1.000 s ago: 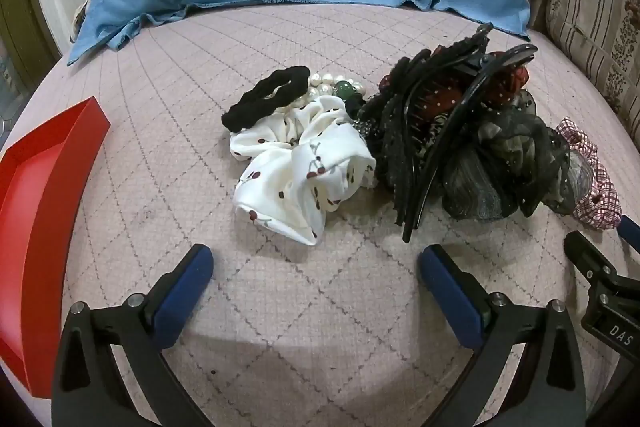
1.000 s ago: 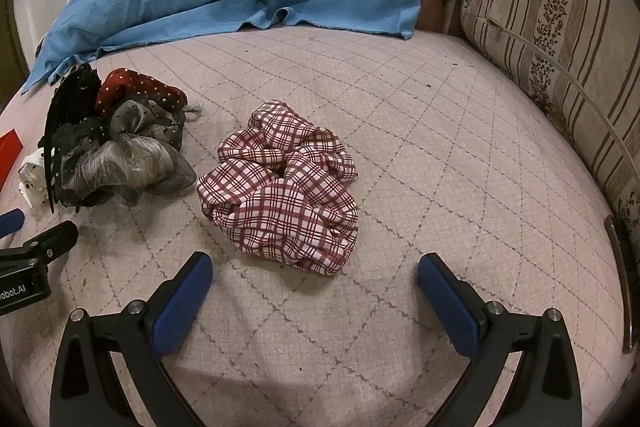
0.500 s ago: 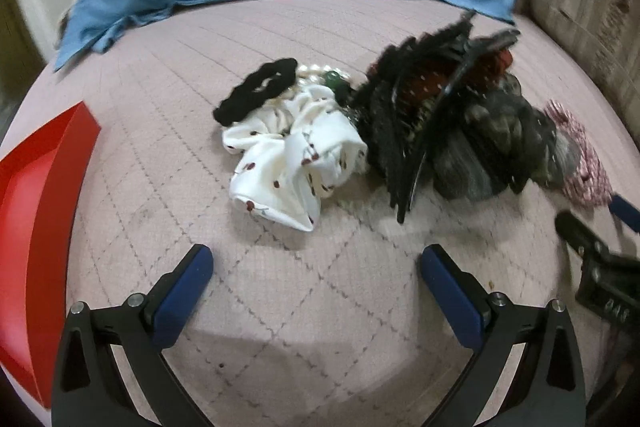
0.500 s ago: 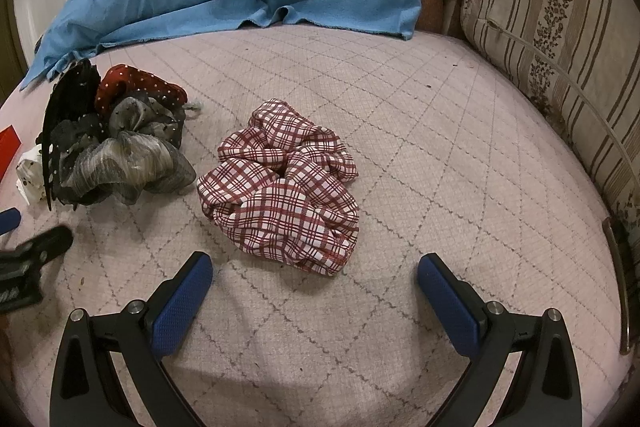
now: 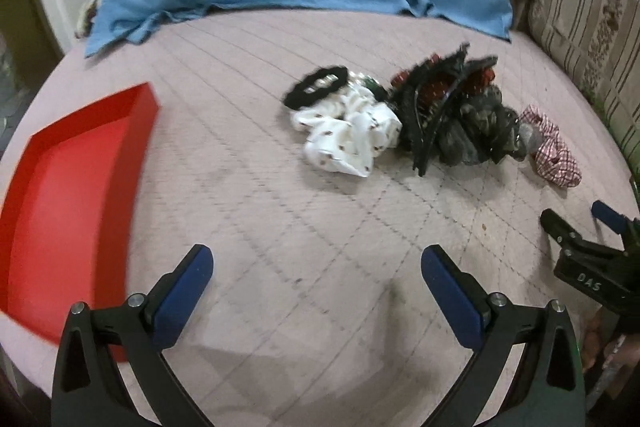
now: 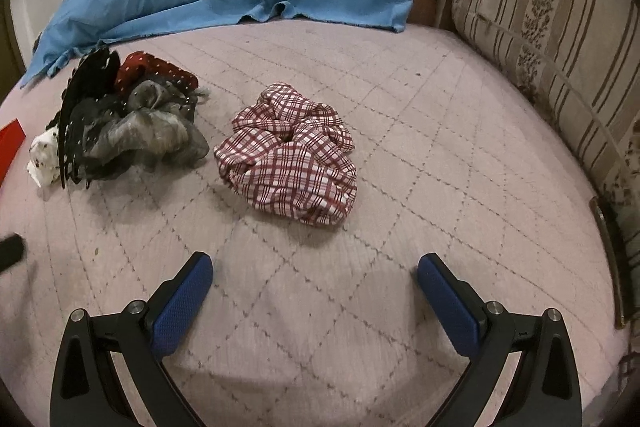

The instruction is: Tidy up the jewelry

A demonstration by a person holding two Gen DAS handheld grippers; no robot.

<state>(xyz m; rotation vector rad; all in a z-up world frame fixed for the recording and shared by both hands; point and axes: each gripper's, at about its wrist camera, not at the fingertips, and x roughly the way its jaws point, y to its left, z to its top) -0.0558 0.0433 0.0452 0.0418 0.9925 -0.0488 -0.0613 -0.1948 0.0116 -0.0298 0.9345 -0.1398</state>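
On the pink quilted bedspread (image 5: 280,187) the hair accessories lie in a row running left to right across the left wrist view. A black scrunchie (image 5: 318,89) sits at the far left end, touching a white spotted scrunchie (image 5: 348,135). Just right of it, a long black hair claw (image 5: 432,119) stands on edge, its long axis running from far to near. Grey and dark scrunchies (image 5: 476,127) bunch behind the claw, partly hidden. The plaid scrunchie (image 6: 292,155) lies apart at the right end. A red tray (image 5: 68,183) rests well to the left, cut off by the frame edge. The left gripper (image 5: 316,267) and right gripper (image 6: 314,273) hover with fingers spread wide, holding nothing. Motion blur softens the pile's details.
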